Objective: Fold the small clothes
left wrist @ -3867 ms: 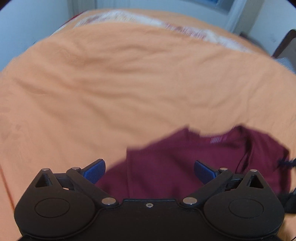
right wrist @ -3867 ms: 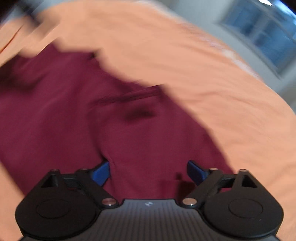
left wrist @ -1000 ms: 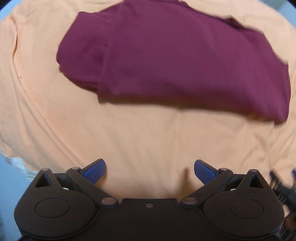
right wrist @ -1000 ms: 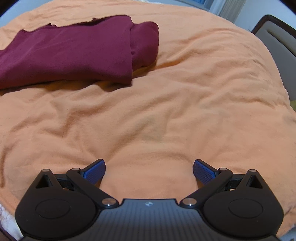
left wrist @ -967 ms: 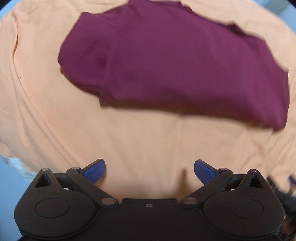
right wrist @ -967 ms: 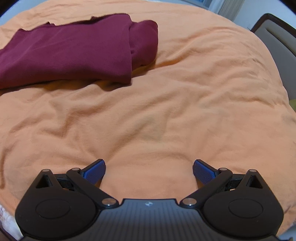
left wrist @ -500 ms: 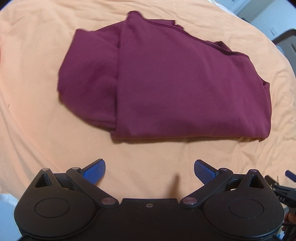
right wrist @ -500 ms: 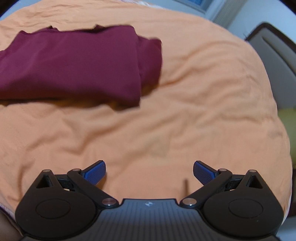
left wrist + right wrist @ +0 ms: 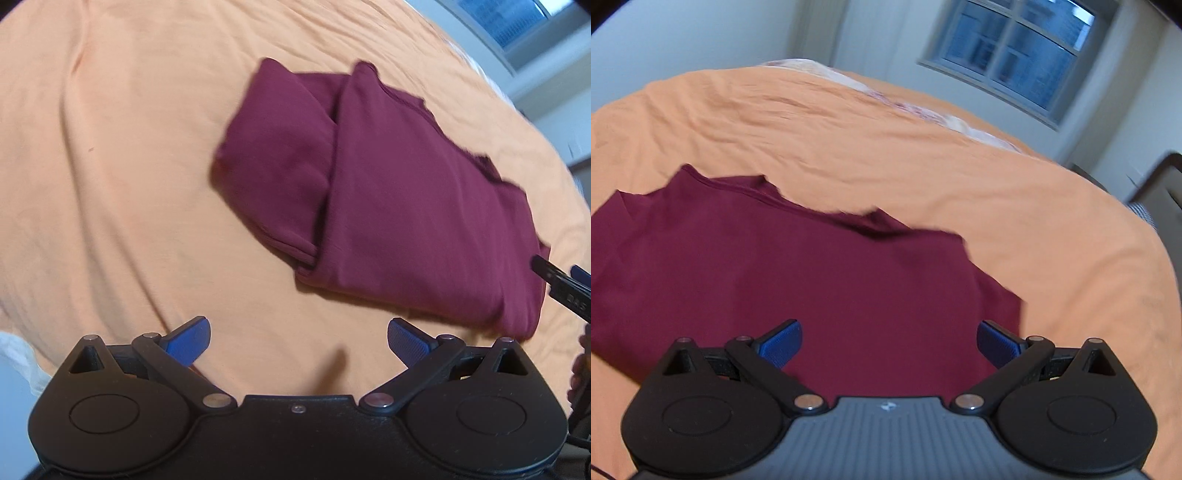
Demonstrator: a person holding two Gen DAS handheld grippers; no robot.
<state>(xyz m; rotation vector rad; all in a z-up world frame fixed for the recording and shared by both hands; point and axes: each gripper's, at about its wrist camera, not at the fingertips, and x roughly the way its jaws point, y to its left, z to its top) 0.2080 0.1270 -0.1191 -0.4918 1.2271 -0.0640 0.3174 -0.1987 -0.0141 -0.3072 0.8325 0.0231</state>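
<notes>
Shirt (image 9: 406,206), maroon and folded into a rough rectangle, lies flat on the orange bedspread (image 9: 122,177) of a bed. In the left wrist view a narrower folded layer pokes out from under the wider top panel along the shirt's left side, and the near edge of the fold shows a rounded crease. The left hand-held gripper (image 9: 298,341) hangs above bare bedspread just short of the shirt's near edge, its blue pads (image 9: 188,339) spread wide with nothing between them. At the right edge of that view a black part of the other tool (image 9: 561,288) reaches in beside the shirt's right corner.

In the right wrist view the shirt (image 9: 775,280) fills the lower left, its far edge uneven with a seam running along it. The right hand-held gripper (image 9: 888,341) sits over the shirt's right portion, pads (image 9: 997,345) released and apart, gripping no cloth; whether they touch the fabric I cannot tell. Beyond the bed stand a pale wall and a window (image 9: 1015,55).
</notes>
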